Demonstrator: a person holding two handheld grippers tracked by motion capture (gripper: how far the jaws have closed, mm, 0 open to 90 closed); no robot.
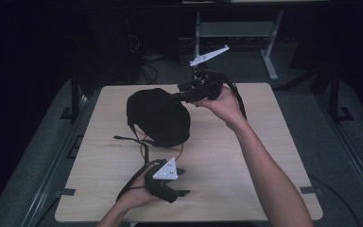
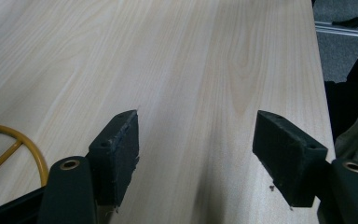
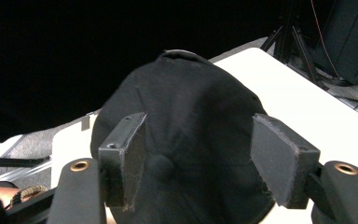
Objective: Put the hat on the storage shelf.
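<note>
Two claws are at work over a pale wooden tabletop (image 1: pixel 246 156), one in each of the person's hands. A black cap (image 1: pixel 159 117) lies on the far left part of the tabletop, crown up, with thin black straps trailing out toward its left side. A yellow ring (image 1: pixel 144 150) peeks out from under its near edge.

The right claw (image 1: pixel 178 94) is held by the right hand (image 1: pixel 222 101) at the far side of the tabletop, pointing left at the top of the cap. In the right gripper view the cap (image 3: pixel 191 140) sits right ahead of the right claw (image 3: pixel 198 156), whose jaws stand wide apart with the dark crown showing between them. The pads are not pressing on the fabric, so the claw is open and holds nothing. A grey three-cornered plate (image 1: pixel 210 56) sticks up above it.

The left claw (image 1: pixel 182 182) rests low near the front edge, in the left hand (image 1: pixel 139 191), well apart from the cap and turned toward the right. In the left gripper view its jaws are spread wide over bare wood (image 2: pixel 191 70), with nothing between them, and part of the yellow ring (image 2: pixel 25 144) curves in at the lower left.
</note>
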